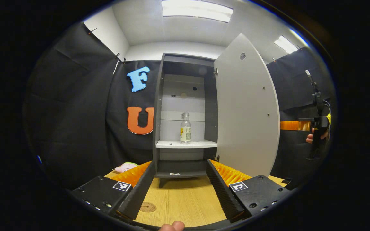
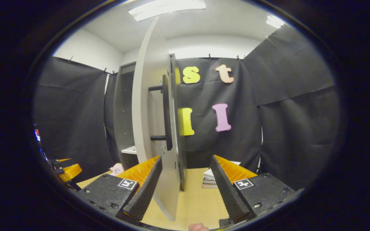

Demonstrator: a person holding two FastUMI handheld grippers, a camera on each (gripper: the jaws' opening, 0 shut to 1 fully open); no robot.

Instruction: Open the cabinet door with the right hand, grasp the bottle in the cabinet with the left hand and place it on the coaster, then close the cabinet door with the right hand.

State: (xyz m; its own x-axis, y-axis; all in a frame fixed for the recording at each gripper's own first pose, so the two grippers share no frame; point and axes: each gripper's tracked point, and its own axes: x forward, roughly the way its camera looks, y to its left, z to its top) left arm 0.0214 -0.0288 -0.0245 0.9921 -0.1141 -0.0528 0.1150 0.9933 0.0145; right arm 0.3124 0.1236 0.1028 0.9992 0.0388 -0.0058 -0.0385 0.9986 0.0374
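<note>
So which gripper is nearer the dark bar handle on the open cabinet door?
Right. The right gripper sits just below the dark bar handle, jaws open astride the door's edge; the left gripper faces the cabinet interior, back over the table.

We see bright ceiling panels [image 1: 197, 9] lighting both views evenly, glaring white. Fisheye distortion bends the cabinet door [image 2: 149, 106] near the edges; focus stays sharp.

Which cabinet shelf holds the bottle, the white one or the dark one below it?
The white middle shelf holds the clear glass bottle, which stands upright on it. The dark bottom shelf carries just a small pale item near its front edge.
</note>
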